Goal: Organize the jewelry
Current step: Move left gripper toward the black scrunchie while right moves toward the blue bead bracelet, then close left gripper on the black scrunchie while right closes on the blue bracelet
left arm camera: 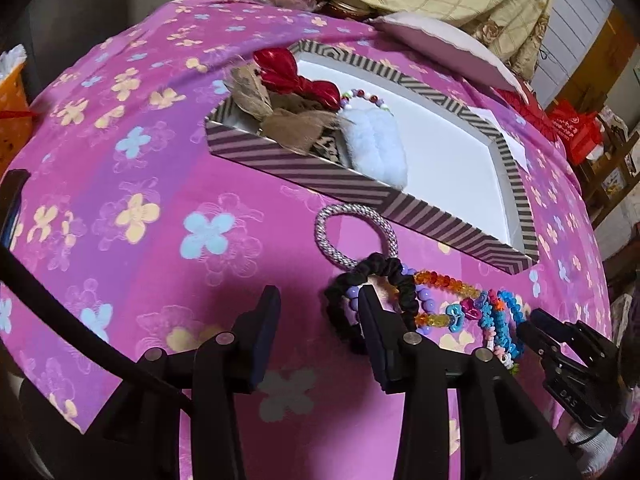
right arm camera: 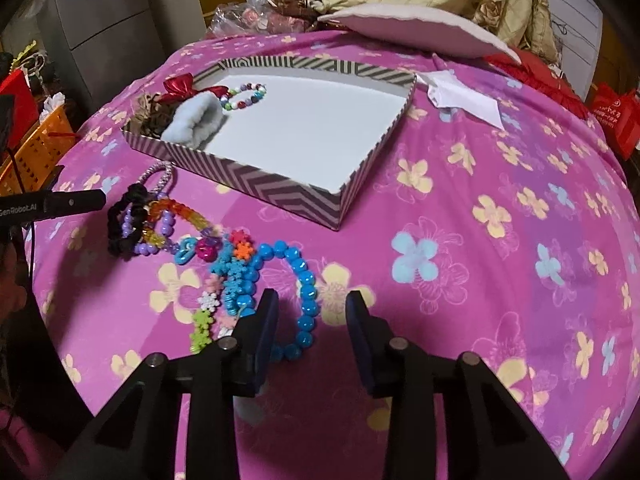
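While the left gripper (left arm camera: 318,300) fingers stand apart beside the black scrunchie (left arm camera: 372,276), nothing is clamped. The right gripper (right arm camera: 312,304) fingers straddle the blue bead bracelet (right arm camera: 302,280), apart.

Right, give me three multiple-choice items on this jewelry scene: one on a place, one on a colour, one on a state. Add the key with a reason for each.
1. Where does the fluffy white hair piece lie?
A. inside the striped box
B. on the cloth beside the bracelets
C. on the white pillow

2. What colour is the round-bead bracelet that lies nearest the right gripper?
A. red
B. blue
C. black

3. How does the left gripper stand?
A. shut on the black scrunchie
B. holding a bow
C. open, gripping nothing

Key: 1 A, it rests against the box's near wall, next to the red bow. 2 B, its glossy blue beads curl between the right gripper's fingers. 3 C, its fingers stand wide apart, and the black scrunchie lies behind one fingertip, not pinched.
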Action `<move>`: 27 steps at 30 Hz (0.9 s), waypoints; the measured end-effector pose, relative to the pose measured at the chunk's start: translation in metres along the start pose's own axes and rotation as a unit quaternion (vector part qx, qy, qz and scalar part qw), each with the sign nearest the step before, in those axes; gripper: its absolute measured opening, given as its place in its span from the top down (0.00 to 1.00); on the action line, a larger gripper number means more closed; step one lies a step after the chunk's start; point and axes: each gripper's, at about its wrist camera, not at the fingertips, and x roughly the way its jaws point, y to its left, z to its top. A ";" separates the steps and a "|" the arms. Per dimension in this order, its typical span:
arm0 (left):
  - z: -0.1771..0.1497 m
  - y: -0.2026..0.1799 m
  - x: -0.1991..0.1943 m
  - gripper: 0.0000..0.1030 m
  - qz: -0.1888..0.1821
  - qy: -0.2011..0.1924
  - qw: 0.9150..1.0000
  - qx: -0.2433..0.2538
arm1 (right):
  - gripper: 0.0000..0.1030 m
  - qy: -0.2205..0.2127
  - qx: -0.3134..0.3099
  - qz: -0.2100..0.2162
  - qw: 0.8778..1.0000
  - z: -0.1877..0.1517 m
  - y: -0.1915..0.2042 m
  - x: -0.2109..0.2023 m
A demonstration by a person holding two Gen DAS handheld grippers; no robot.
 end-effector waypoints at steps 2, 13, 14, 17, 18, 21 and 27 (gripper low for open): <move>0.000 -0.002 0.005 0.41 0.002 0.006 1.000 0.003 | 0.65 0.004 -0.003 0.001 1.000 0.001 0.000 0.004; -0.005 -0.001 0.018 0.41 -0.010 0.023 1.000 0.002 | 0.65 -0.001 -0.025 -0.007 1.000 0.007 0.003 0.011; -0.005 -0.002 0.019 0.40 -0.009 0.022 1.000 0.004 | 0.65 -0.001 -0.026 -0.007 1.000 0.008 0.003 0.011; -0.003 -0.002 0.020 0.40 -0.008 0.020 1.000 0.001 | 0.69 -0.002 -0.034 -0.012 0.999 0.008 0.004 0.012; -0.002 -0.001 0.020 0.40 -0.011 0.018 1.000 -0.004 | 0.76 -0.003 -0.038 -0.015 0.999 0.008 0.005 0.012; 0.000 0.001 0.021 0.55 -0.011 0.016 1.000 -0.009 | 0.89 -0.005 -0.040 -0.018 0.999 0.009 0.001 0.012; 0.002 0.005 0.019 0.74 -0.008 0.020 1.000 -0.006 | 0.92 -0.015 -0.028 -0.006 0.999 0.010 -0.003 0.004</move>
